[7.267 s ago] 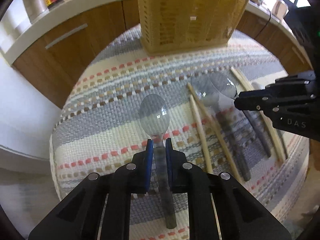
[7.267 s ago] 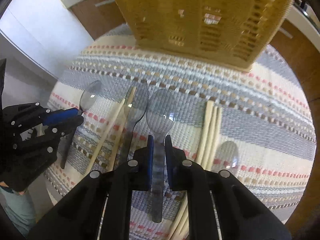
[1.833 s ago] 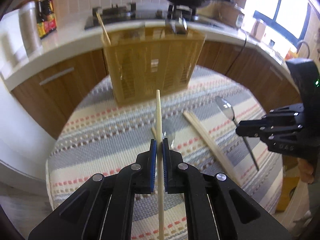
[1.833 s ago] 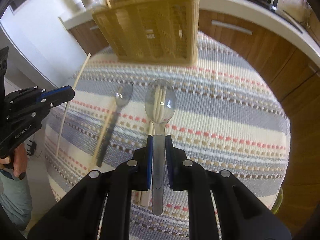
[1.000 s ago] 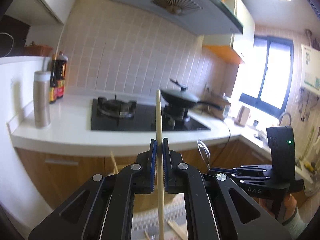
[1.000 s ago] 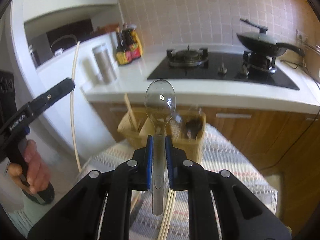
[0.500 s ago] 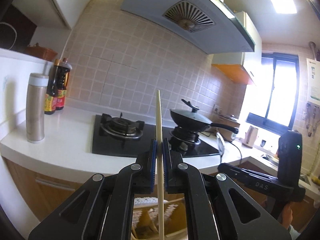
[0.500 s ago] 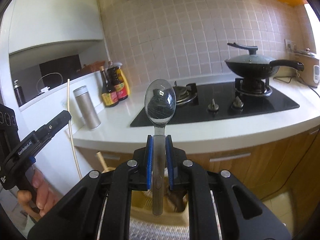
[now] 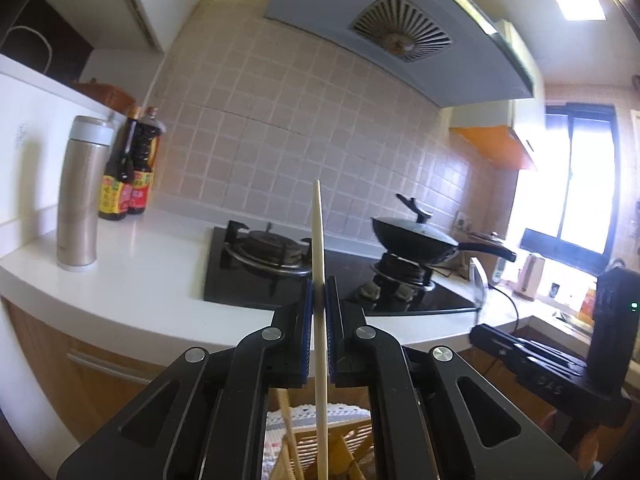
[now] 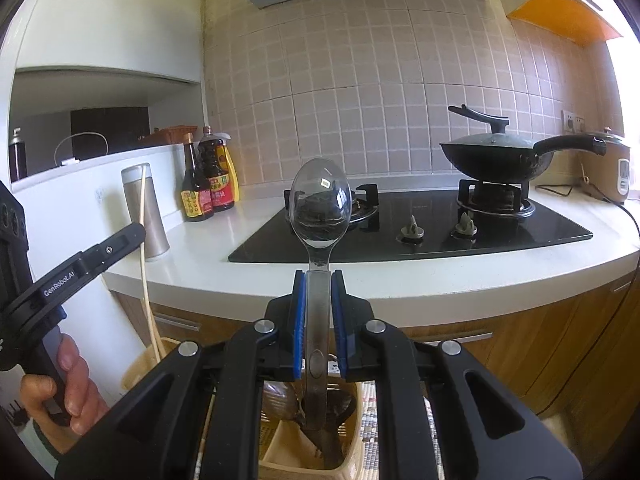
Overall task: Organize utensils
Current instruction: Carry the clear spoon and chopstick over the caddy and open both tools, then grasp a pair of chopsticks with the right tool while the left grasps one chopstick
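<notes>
**Both claws loaded above the utensil basket**

Left wrist view: left claw (image 9: 319,296) clenched on a pale chopstick (image 9: 319,240), which stands upright between the blue pads, top end rising in front of the tiled wall, lower end running down toward the yellow basket (image 9: 344,456) seen between the claw arms. Another chopstick (image 9: 289,420) leans inside the basket. The right claw (image 9: 480,328) sits at the right edge, a clear spoon (image 9: 478,284) sticking up from it. Behind: white bench (image 9: 152,280), hob, wok (image 9: 416,236), steel flask (image 9: 80,192).

Right wrist view: right claw (image 10: 319,284) grasping the clear spoon (image 10: 321,208) by its handle, bowl up, handle tip pointing down into the basket (image 10: 280,452), where dark utensils already stand. At left, a hand (image 10: 68,392) holds the left claw (image 10: 136,234), chopstick (image 10: 145,264) gripped, its lower end at the basket's left rim.
</notes>
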Action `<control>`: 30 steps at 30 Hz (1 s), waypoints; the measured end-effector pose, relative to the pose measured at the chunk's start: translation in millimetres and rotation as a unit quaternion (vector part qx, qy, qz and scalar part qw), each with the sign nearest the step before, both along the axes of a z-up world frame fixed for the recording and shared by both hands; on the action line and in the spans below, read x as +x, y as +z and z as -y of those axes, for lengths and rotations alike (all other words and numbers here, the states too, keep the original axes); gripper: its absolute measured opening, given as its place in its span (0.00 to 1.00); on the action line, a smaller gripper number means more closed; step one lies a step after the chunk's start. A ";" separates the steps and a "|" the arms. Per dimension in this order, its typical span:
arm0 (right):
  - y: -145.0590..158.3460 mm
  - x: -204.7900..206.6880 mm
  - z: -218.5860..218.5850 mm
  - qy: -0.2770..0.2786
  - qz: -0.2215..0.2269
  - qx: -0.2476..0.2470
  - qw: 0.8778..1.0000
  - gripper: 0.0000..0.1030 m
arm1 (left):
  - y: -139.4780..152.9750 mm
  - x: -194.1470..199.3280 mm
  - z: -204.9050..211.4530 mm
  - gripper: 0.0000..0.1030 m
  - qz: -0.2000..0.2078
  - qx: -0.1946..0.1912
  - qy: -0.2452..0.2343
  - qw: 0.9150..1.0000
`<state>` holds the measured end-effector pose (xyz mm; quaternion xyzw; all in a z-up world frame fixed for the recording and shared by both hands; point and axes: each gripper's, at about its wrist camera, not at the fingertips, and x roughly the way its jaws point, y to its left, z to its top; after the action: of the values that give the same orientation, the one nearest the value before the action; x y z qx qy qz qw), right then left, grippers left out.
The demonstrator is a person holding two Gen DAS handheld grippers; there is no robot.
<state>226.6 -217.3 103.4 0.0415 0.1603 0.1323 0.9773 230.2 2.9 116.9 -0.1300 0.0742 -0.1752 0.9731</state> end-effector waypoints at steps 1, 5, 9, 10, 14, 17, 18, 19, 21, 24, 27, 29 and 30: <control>-2.7 0.8 -0.2 0.000 0.001 -0.002 1.000 0.10 | -1.2 -0.3 0.5 0.04 0.001 0.000 -0.001 1.000; -16.8 -0.2 0.5 0.007 0.004 -0.004 1.000 0.10 | -7.8 0.2 6.7 0.04 0.000 0.015 -0.003 1.000; -25.0 -3.5 3.9 0.006 0.003 0.000 1.000 0.10 | -12.8 -2.0 9.9 0.04 -0.003 0.021 -0.007 1.000; -26.2 -5.1 4.8 0.006 0.002 0.001 1.000 0.10 | -13.5 -3.0 10.1 0.04 -0.004 0.023 -0.009 1.000; -30.1 -12.8 10.6 0.008 -0.006 0.004 1.000 0.11 | -14.9 -8.6 8.3 0.04 -0.007 0.024 -0.014 1.000; -35.2 -18.3 15.6 0.020 -0.027 0.005 0.999 0.14 | -16.8 -14.0 4.8 0.08 -0.016 0.016 -0.020 1.000; -36.5 -21.6 17.3 0.020 -0.030 0.005 0.999 0.17 | -17.4 -16.1 4.3 0.13 -0.018 0.014 -0.021 1.000; -37.3 -25.6 19.9 0.019 -0.033 0.007 0.999 0.19 | -18.1 -19.0 2.4 0.20 -0.022 0.011 -0.024 0.999; -37.7 -33.6 25.0 0.020 -0.041 0.013 0.999 0.24 | -18.3 -25.6 -0.4 0.30 -0.028 0.008 -0.026 0.999; -36.2 -49.1 30.5 0.021 -0.051 0.014 0.998 0.30 | -15.5 -41.3 -3.9 0.35 -0.031 0.012 -0.027 0.999; -35.0 -65.6 32.2 0.021 -0.061 0.000 0.998 0.40 | -9.8 -60.7 -7.3 0.49 -0.031 0.015 -0.031 0.999; -34.4 -76.4 31.2 0.022 -0.066 -0.008 0.998 0.42 | -4.7 -74.5 -8.5 0.49 -0.030 0.023 -0.033 0.999; -33.9 -82.5 29.8 0.025 -0.072 -0.014 0.997 0.42 | -1.8 -82.0 -9.2 0.51 -0.030 0.025 -0.036 0.999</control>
<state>144.0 -247.1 69.4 0.0331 0.2336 0.1508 0.9600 148.2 12.1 115.1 -0.1080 0.1127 -0.2044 0.9664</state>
